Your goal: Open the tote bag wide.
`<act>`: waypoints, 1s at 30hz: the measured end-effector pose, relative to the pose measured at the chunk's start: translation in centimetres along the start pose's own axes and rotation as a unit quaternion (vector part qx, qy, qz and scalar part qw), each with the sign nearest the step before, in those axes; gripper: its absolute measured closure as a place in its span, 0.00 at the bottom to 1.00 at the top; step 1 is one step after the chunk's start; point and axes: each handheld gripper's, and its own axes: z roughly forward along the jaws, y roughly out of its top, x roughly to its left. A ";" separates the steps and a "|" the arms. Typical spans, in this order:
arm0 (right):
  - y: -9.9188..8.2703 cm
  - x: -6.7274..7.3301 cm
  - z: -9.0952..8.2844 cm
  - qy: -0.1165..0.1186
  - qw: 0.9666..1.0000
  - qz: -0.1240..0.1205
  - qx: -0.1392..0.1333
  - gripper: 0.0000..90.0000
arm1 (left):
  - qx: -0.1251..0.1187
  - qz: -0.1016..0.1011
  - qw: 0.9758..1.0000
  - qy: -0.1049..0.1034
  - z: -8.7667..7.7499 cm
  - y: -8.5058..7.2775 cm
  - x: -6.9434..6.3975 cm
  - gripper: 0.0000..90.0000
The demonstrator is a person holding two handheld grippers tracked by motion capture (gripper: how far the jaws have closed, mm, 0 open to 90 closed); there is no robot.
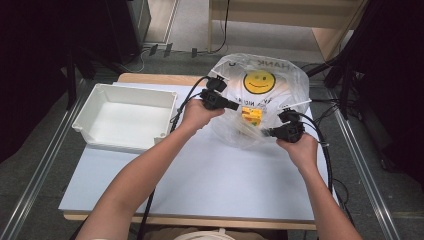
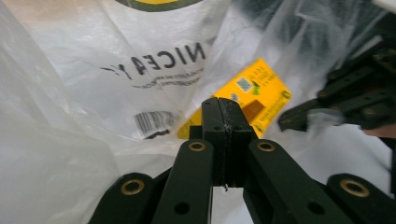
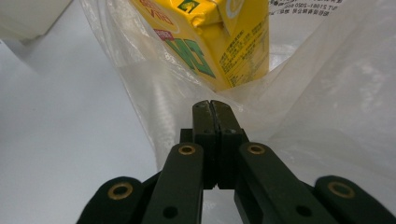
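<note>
Right of centre in the high view, a clear plastic bag [image 1: 260,95] with a smiley face sat on the white table [image 1: 200,175], a yellow carton [image 1: 251,115] inside it. The left gripper [image 1: 235,106] had its jaws pressed together, pinching the bag's left edge; the right gripper [image 1: 264,133], jaws likewise pressed together, pinched the film at its lower right. An empty white box [image 1: 125,117] stood at the left.

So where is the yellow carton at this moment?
The yellow carton lies inside the plastic bag at the table's far right in the high view, between the left gripper and the right gripper.
</note>
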 end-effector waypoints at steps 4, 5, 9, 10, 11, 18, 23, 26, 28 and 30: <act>-0.4 -0.4 -0.2 0.004 1.000 0.004 -0.009 1.00 | 0.016 -0.011 1.000 0.003 1.5 -1.0 1.2 1.00; -0.5 -0.6 -0.2 0.003 1.000 0.006 -0.008 1.00 | 0.016 -0.021 1.000 0.003 1.7 -1.2 1.5 1.00; -1.1 -1.1 0.0 0.001 1.000 0.013 -0.008 1.00 | 0.023 -0.028 0.999 0.004 2.5 -2.2 2.1 1.00; -1.2 -1.2 0.0 0.001 1.000 0.013 -0.009 1.00 | 0.023 -0.027 0.999 0.008 2.6 -2.5 2.1 1.00; -1.4 -1.4 0.0 -0.001 1.000 0.016 -0.015 1.00 | 0.025 -0.026 0.999 0.007 2.6 -2.7 2.2 1.00; -1.9 -2.7 0.1 -0.019 0.999 0.034 -0.025 1.00 | 0.033 -0.021 0.999 0.020 2.9 -4.3 2.6 1.00; -2.3 -3.8 0.2 -0.032 0.998 0.049 -0.027 1.00 | 0.032 -0.025 0.999 0.021 2.8 -5.1 3.2 1.00; -2.7 -4.7 0.4 -0.036 0.997 0.062 -0.027 1.00 | 0.024 -0.025 0.999 0.021 2.7 -5.5 3.4 1.00; -3.0 -5.1 0.5 -0.039 0.997 0.068 -0.028 1.00 | 0.024 -0.025 0.999 0.019 2.8 -5.8 3.4 1.00; -3.3 -5.3 0.6 -0.042 0.996 0.074 -0.027 1.00 | 0.022 -0.024 0.999 0.019 2.7 -6.1 3.4 1.00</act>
